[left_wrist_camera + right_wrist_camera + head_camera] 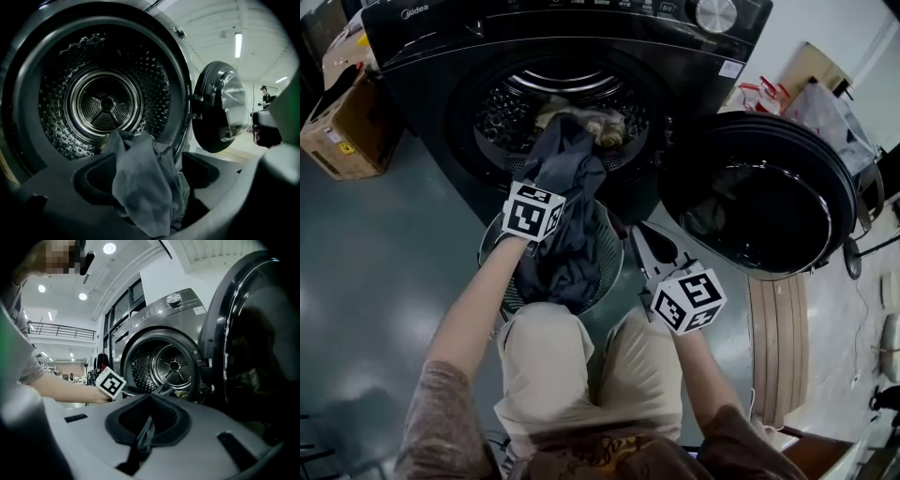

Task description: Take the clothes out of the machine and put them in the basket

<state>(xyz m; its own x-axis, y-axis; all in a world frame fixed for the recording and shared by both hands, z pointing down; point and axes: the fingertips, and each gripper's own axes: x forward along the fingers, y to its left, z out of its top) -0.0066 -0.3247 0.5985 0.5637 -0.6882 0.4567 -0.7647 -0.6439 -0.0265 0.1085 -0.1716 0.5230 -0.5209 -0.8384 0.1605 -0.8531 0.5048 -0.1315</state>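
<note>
**Knees by the basket, dark garment strung from the drum mouth**

Beige-trousered knees (553, 366) fill the six o'clock edge of the head view. Just past them, toward four o'clock, the right gripper (645, 242) hovers with its jaws pressed together and nothing between them. At the centre stands the round mesh basket (611, 248) on the floor, directly at six o'clock from the machine's opening. A dark garment (567, 216) runs down from the drum mouth, and its lower end hangs into the basket. The left gripper (145, 176) has its jaws spread wide, and the cloth lies loosely between them without being pinched. Beyond, the washing machine (431, 47) shows its steel drum (107, 103), with beige clothes (591, 120) inside. Its door (769, 202) stands swung open at three o'clock. A cardboard box (342, 131) sits at ten o'clock.
</note>
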